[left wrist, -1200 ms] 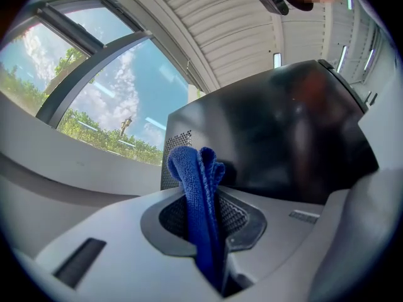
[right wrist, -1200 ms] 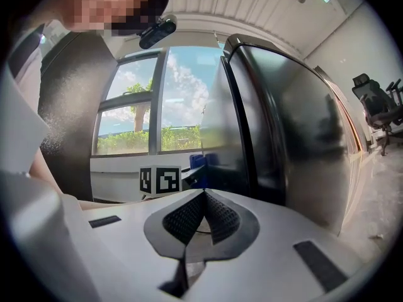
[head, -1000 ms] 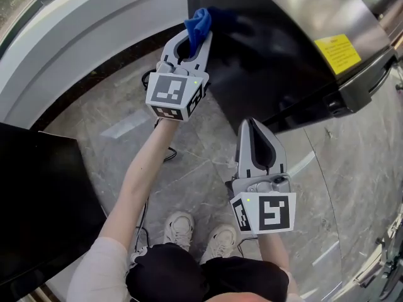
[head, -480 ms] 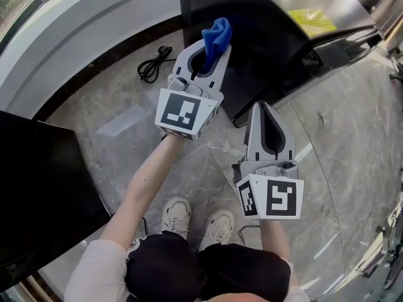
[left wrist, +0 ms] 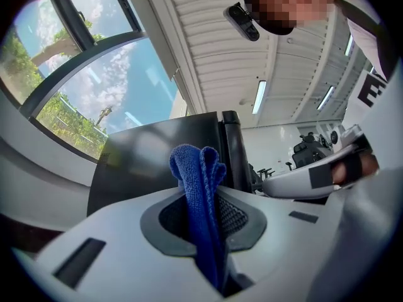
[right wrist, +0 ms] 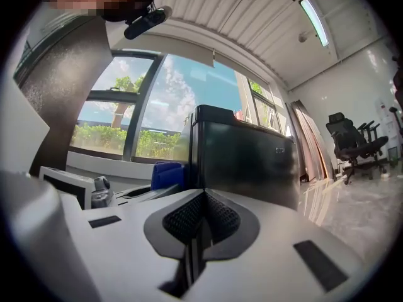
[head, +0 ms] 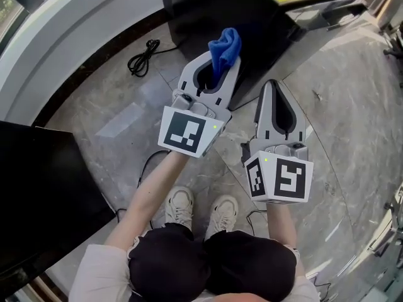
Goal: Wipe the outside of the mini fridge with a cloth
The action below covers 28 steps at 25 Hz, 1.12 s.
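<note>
In the head view, the left forearm (head: 150, 190) stretched forward, its left hand-held gripper (head: 221, 60) near the black mini fridge (head: 208, 8). In the left gripper view, its jaws clamped the blue cloth (left wrist: 200, 187). In the right gripper view, the right hand-held gripper (right wrist: 200, 222) sat closed and empty.

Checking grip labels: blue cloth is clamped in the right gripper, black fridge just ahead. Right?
No, wrong side. The cloth is clamped in the left gripper, as the left gripper view shows; the right gripper is shut on nothing. The black fridge is ahead, as you say.
</note>
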Motion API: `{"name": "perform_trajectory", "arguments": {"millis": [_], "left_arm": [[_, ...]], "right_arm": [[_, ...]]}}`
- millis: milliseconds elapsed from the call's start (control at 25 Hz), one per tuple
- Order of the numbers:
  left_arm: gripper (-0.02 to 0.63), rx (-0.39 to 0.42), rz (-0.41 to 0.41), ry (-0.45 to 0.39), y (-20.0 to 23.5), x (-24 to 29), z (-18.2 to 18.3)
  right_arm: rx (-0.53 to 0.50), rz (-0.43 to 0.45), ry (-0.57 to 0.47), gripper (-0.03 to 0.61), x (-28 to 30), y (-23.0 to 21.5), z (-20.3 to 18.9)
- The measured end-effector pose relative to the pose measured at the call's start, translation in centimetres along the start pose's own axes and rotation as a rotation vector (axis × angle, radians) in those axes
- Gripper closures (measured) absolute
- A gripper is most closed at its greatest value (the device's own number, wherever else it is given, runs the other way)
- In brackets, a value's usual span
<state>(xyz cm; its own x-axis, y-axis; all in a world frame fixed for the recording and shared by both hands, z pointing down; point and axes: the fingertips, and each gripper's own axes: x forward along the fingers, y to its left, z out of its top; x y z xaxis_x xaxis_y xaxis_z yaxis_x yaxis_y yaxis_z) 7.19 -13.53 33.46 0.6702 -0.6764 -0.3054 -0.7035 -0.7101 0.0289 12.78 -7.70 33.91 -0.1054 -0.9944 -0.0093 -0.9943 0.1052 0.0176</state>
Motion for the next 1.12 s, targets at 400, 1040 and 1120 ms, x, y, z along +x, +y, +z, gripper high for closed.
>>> {"name": "perform_trajectory", "arguments": {"millis": [400,1040,1120], "left_arm": [[0.557,0.024,-0.089,-0.025,-4.0,-0.6,1.2],[0.557,-0.054,-0.088,-0.042,-4.1,-1.0,2.4],[0.557,-0.06,-0.049,-0.032,-1.5,-1.6,2.5]], "right_arm": [[-0.011,-0.013,-0.022,0.568,-0.5,-0.4,0.9],[-0.025,0.0,-0.03,0.568,-1.1,0.0,1.5],[-0.025,-0.003,-0.026,0.568,-1.1,-0.1,1.4]]}}
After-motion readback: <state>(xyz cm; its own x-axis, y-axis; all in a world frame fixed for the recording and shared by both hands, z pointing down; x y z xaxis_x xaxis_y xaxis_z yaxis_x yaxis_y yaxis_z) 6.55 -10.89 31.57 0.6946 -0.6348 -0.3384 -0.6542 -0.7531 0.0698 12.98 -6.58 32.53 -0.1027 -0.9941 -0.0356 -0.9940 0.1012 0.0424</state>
